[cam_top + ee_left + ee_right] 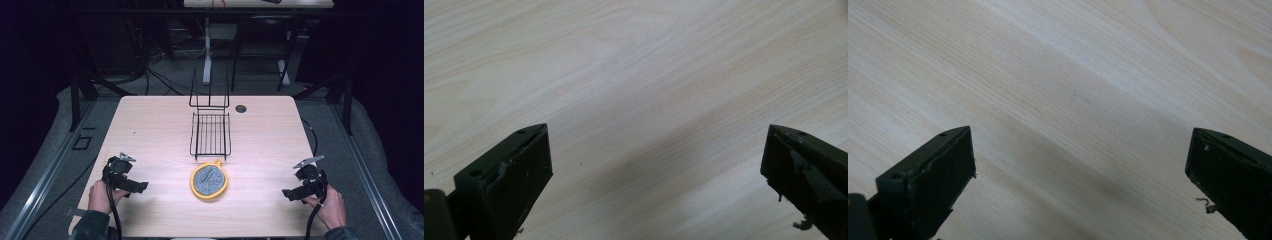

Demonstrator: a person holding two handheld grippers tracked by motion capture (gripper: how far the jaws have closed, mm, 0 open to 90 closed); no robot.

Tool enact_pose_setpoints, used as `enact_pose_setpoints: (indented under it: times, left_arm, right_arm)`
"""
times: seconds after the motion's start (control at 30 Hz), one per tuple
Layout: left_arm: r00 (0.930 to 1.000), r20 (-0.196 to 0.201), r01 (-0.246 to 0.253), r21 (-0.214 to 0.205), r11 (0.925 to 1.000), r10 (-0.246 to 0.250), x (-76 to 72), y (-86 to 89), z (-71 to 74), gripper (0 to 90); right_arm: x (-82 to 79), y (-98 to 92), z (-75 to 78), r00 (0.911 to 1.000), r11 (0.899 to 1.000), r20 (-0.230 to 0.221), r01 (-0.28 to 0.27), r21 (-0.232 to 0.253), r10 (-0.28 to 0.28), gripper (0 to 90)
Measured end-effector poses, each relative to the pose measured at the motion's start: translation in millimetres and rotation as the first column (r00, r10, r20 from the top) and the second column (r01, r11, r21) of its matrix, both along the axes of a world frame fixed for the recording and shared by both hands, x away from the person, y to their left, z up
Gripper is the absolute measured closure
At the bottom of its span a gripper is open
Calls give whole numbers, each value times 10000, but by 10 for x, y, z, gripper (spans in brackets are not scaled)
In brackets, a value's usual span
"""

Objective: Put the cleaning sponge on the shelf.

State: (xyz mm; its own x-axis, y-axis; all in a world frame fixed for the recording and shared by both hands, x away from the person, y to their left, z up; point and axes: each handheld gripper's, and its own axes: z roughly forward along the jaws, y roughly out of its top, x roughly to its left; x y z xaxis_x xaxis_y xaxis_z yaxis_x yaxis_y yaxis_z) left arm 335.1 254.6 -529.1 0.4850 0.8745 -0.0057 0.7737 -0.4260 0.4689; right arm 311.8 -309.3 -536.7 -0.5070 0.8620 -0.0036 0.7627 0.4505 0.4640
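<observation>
A round pad with an orange rim and a grey speckled middle (209, 181) lies flat near the table's front centre. Just behind it stands a black wire rack (210, 134) with an upright back frame. My left gripper (140, 187) rests low at the front left, held in a hand, well apart from the pad. My right gripper (289, 194) sits at the front right, also held in a hand. In the left gripper view the left gripper (656, 165) stands with its jaws wide apart over bare wood. In the right gripper view the right gripper (1080, 165) stands the same way.
The light wooden table (150, 130) has a dark round cable hole (241, 108) at its back edge. Cables trail from both grippers off the front edge. Dark floor, table legs and cords lie beyond the far side.
</observation>
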Motion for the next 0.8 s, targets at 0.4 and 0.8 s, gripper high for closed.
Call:
enact_pose_setpoints:
  times: [0.4,0.8]
  left_arm:
    - [9990,-175,398,-79,9992,-400,-10,-67,122,2]
    - [9917,-33,1283,-211,9915,-1284,14,-281,330,2]
  right_arm:
    - [-3,27,-3,9998,9999,-176,-100,-32,100,0]
    - [23,33,-37,9996,9999,-244,-113,-114,110,0]
